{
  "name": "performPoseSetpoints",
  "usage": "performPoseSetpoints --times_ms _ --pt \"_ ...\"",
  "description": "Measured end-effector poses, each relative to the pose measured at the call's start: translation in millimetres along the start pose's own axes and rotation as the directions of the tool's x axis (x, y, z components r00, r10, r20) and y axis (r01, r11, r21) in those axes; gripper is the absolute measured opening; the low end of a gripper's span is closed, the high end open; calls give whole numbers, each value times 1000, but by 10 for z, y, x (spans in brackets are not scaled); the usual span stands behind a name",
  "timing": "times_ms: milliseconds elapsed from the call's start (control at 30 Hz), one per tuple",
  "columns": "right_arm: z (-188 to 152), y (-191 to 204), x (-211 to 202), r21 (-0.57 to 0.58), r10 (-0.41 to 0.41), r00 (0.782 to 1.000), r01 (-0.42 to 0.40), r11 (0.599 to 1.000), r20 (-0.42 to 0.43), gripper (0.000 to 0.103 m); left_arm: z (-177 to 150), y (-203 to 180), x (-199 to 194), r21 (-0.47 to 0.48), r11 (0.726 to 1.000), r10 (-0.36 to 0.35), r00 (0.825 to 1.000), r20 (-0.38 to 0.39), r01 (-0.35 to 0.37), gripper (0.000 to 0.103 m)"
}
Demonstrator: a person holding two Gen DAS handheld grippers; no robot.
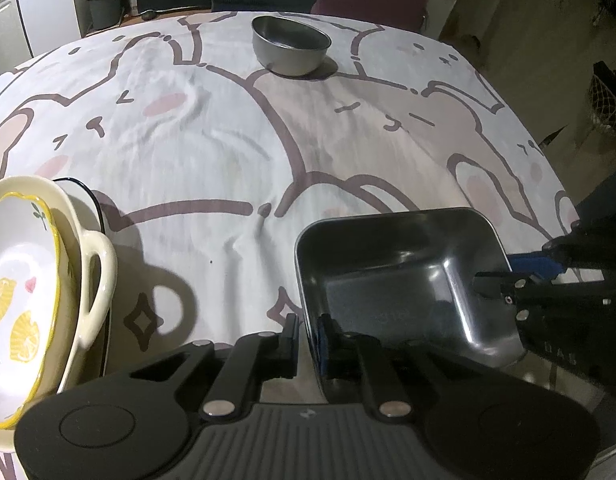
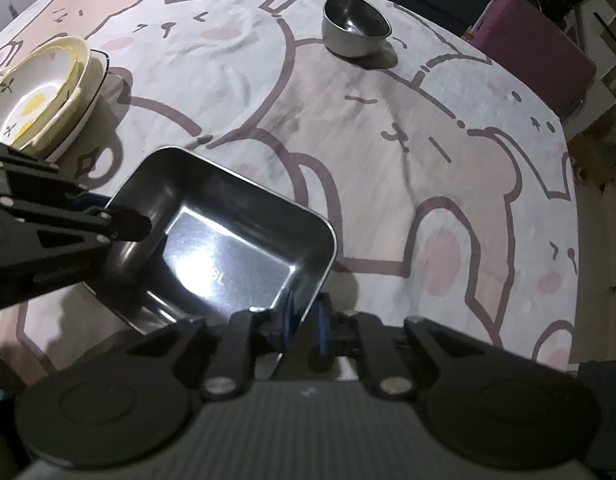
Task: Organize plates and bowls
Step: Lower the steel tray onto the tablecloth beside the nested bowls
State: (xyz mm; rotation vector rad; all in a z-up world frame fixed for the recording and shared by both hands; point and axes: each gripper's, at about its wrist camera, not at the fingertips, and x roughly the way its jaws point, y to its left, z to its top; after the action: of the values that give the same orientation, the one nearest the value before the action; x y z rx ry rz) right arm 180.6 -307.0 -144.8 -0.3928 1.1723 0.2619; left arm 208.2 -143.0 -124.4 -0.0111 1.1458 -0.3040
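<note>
Two hand-held grippers gripped one rectangular metal tray (image 1: 403,276) from opposite sides, over a table covered by a white tablecloth (image 1: 212,152) printed with pink-cheeked cartoon bears. The left gripper (image 1: 308,344) was clamped on the tray's near-left wall, one finger outside the wall and one inside. The right gripper (image 2: 304,322) was likewise clamped on the tray's rim at its own near corner, with blue pads (image 2: 321,330) showing on its fingers. In the left wrist view, the right gripper entered from the right edge and pinched the tray's right wall. The tray was tilted; whether it touched the cloth could not be told.

At the far side of the table sat a round steel bowl (image 1: 290,44), well apart from the tray. To the left stood a stack of dishes: a lemon-patterned bowl (image 1: 16,296) nested inside a cream two-handled dish (image 1: 94,276), both resting on a white plate with a dark rim (image 2: 90,102).
</note>
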Motion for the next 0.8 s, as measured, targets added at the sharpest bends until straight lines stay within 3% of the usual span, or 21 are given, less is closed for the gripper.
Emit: performPoseSetpoints --times_ms 400,567,800 --pt "-6 -104 87 27 10 1000 -10 1000 -13 27 3 -21 35 7 1000 -3 1000 -17 3 14" --pt "-7 -159 136 41 24 999 -23 999 -21 36 -1 -12 39 5 1000 -6 1000 -23 7 14" --pt "-11 -190 204 49 43 998 -41 998 -41 38 0 -3 41 6 1000 -10 1000 -28 10 14"
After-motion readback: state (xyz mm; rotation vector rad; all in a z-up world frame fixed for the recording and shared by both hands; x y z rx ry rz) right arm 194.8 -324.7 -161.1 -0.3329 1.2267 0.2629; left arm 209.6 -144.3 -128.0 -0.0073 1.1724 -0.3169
